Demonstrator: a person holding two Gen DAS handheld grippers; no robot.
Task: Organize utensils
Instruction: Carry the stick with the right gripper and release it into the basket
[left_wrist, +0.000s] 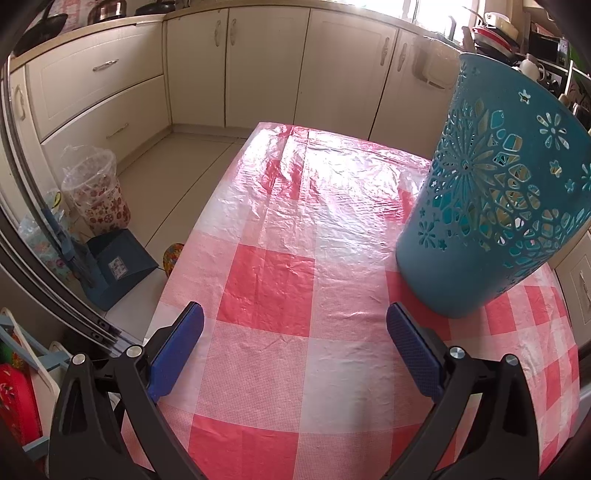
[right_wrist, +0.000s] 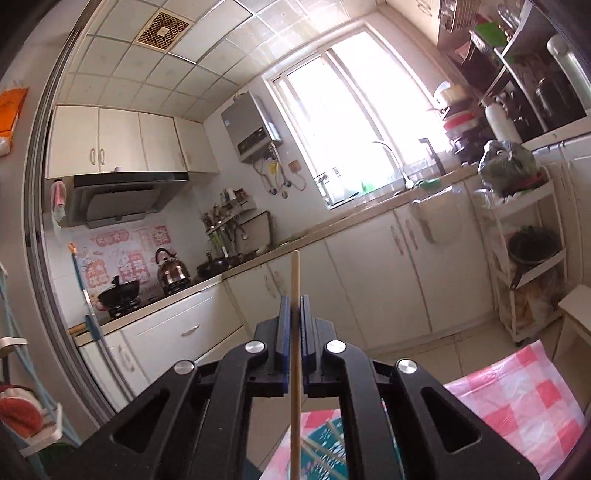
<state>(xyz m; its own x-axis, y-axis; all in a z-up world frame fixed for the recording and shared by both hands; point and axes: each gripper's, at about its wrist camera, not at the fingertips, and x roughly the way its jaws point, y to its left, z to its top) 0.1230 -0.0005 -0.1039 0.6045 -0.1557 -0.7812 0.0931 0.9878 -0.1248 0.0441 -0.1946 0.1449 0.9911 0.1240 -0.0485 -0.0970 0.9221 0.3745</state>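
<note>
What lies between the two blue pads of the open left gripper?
Only bare red-and-white checked tablecloth lies between the left gripper pads, as its wrist view shows.

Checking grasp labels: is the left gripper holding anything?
No, the left gripper stands open over the checked tablecloth, nothing between its pads.

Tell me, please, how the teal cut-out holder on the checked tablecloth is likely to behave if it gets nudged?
The teal holder is probably light: its wall is thin plastic pierced with many cut-outs. It looks tall for its base, so a push high up may tip it rather than slide it. The glossy plastic tablecloth looks slick, so a low push could make it skid.
</note>
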